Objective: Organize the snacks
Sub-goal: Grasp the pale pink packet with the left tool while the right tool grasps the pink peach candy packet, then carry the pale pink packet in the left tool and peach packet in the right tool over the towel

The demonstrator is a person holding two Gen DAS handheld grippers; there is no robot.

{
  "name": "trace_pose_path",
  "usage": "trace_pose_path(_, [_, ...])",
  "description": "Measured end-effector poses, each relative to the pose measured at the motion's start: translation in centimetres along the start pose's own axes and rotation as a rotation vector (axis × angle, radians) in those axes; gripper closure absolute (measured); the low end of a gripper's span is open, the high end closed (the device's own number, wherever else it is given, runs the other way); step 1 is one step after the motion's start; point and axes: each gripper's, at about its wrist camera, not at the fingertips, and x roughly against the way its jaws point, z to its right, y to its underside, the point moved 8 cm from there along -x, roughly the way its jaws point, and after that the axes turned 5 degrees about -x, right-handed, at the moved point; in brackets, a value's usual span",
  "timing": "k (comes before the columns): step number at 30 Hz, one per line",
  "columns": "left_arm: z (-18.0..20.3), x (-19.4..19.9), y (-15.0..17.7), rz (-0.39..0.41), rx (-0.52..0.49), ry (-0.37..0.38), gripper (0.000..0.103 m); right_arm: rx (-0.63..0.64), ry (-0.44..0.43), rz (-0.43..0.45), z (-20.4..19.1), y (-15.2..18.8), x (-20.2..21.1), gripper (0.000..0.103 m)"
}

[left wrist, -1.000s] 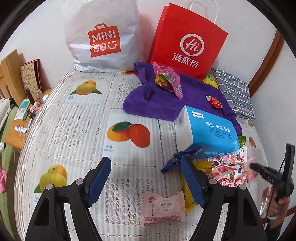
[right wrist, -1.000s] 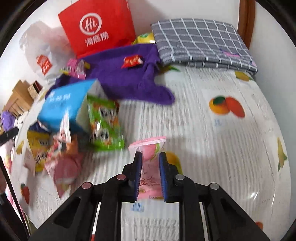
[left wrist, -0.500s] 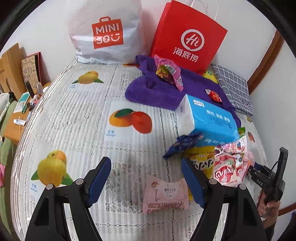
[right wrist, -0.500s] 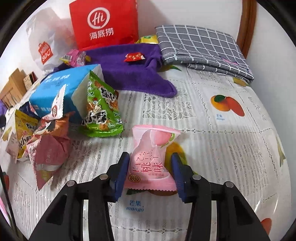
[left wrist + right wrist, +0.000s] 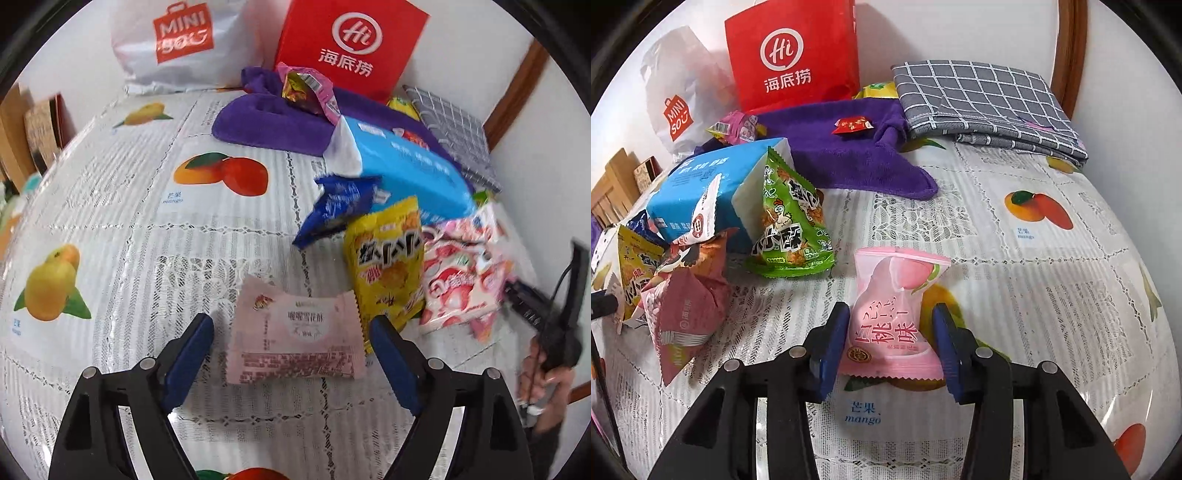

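The right gripper [image 5: 890,341] stands open around the pink peach-flavour packet [image 5: 892,314], which a second ago was pinched tight between the pads and lifted off the cloth. Now the packet lies flat on the fruit-print tablecloth [image 5: 1052,295], and neither pad seems to press on it. It looks released and placed, apart from the pile to its left.

The left gripper [image 5: 291,343] has dropped closer to the pale pink pastry packet [image 5: 295,334], and its jaws are opening wider. The packet lies flat between them, touched by neither pad. This looks like the next pick being lined up, with the grasp not yet made.

Outward from the right gripper sit one green chicken-print snack bag [image 5: 792,229], one dusty-pink folded bag [image 5: 683,310], one yellow snack bag [image 5: 635,266] and one blue tissue pack [image 5: 701,188]. The left view adds one dark blue wrapper [image 5: 336,206] and one strawberry-print packet [image 5: 458,291], beside that yellow bag.

Farther back, one purple towel [image 5: 849,158] carries one small red candy [image 5: 853,124] and one pink foil packet [image 5: 737,127]. One grey checked cloth [image 5: 986,99] lies folded to the right. Two shopping bags stand against the wall: one red Hi bag [image 5: 794,55] and one white Miniso bag [image 5: 679,99].
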Motion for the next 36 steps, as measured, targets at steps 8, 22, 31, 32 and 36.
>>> trace_pose_path(8, [0.1,-0.1,0.2,0.058,-0.083,-0.169,0.045,0.001,0.001,0.001,0.0,0.0,0.0,0.057])
trace_pose_path(22, [0.1,2.2,0.0,0.070,-0.056,-0.039,0.072,-0.014,0.031,-0.004,0.0,0.3,0.5,0.061])
trace_pose_path(31, [0.3,3.8,-0.9,0.101,-0.046,0.011,0.077,-0.053,0.009,0.031,-0.5,0.1,4.3,0.061])
trace_pose_path(32, [0.4,4.0,-0.9,0.104,-0.045,0.018,0.077,-0.058,0.004,0.030,-0.5,0.2,4.6,0.061])
trace_pose_path(36, [0.7,4.6,-1.1,0.114,-0.043,0.038,0.078,-0.070,-0.004,0.033,-0.9,0.6,5.6,0.061])
